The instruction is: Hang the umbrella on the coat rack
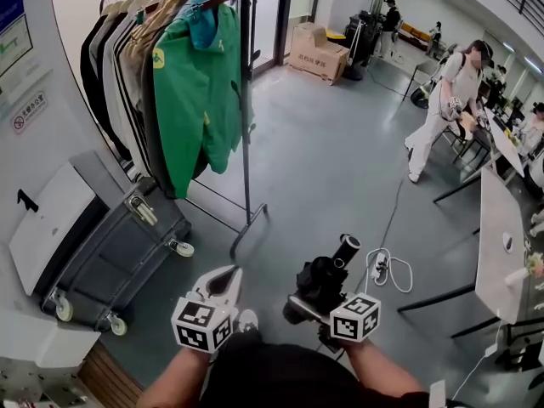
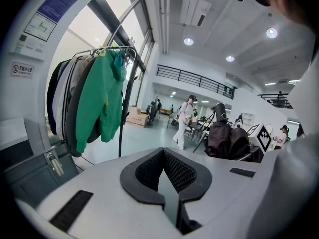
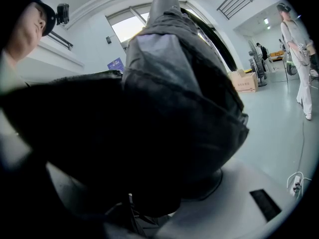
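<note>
A folded black umbrella (image 1: pixel 323 279) is clamped in my right gripper (image 1: pixel 316 303), its cylindrical handle end pointing forward and up. In the right gripper view the umbrella (image 3: pixel 174 108) fills most of the picture and hides the jaws' tips; one white finger (image 3: pixel 239 198) shows below it. My left gripper (image 1: pixel 225 283) is beside it on the left, shut and holding nothing; its black pads (image 2: pixel 149 176) meet at the front. The coat rack (image 1: pixel 245 100) stands ahead to the left, its rail full of coats with a green jacket (image 1: pixel 200 92) at the near end. The left gripper view shows the rack (image 2: pixel 122 108) and the umbrella (image 2: pixel 227 138).
A dark suitcase (image 1: pixel 119 253) lies at the rack's foot by the left wall. A power strip with cable (image 1: pixel 380 268) is on the floor to the right. Tables (image 1: pixel 497 245) line the right side, a person in white (image 1: pixel 442 109) stands farther off, and cardboard boxes (image 1: pixel 319 53) sit at the back.
</note>
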A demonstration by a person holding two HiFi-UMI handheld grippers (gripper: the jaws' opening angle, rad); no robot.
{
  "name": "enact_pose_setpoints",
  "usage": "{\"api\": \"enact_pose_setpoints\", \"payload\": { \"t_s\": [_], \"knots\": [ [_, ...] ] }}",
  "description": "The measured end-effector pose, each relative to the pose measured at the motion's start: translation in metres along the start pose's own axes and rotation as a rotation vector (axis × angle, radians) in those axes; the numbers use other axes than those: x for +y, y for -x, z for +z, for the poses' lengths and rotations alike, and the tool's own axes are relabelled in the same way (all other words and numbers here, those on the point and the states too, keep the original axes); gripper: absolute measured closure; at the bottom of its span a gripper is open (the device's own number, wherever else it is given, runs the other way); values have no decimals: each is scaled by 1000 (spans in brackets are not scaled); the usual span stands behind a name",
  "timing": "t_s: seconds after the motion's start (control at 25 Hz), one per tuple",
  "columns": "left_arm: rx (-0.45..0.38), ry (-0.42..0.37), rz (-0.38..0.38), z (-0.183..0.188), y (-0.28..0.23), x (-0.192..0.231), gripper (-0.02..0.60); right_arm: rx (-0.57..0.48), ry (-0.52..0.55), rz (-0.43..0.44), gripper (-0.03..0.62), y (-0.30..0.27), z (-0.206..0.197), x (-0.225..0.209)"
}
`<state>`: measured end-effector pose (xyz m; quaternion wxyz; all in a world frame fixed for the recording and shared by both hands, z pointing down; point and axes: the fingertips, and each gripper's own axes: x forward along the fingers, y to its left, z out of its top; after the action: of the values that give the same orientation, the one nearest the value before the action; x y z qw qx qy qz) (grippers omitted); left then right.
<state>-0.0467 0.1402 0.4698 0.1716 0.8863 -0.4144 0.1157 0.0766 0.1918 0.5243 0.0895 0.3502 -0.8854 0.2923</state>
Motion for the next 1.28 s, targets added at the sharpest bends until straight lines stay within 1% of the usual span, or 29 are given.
{"api": "enact_pose_setpoints", "payload": {
  "t_s": [0.24, 0.64, 0.84, 1.0, 1.16, 1.28],
  "knots": [
    [-5, -21, -31, 33, -32, 46, 566, -7, 6, -29, 368, -42, 36, -17],
    [-5, -44, -72, 57, -64, 113, 566, -27, -17, -63, 368, -105, 71, -36],
    [-5, -35, -90, 60, -75, 127, 566, -26, -47, -89, 368, -114, 75, -50],
    [21, -27, -101, 54, -85, 133, 566, -30, -60, -112, 368, -117, 78, -59],
    [29, -31, -113, 57, -95, 133, 566, -26, -61, -116, 368, -121, 81, -67],
    [24, -33, -102, 63, -103, 139, 566, -22, -52, -107, 368, -128, 88, -74]
  ]
}}
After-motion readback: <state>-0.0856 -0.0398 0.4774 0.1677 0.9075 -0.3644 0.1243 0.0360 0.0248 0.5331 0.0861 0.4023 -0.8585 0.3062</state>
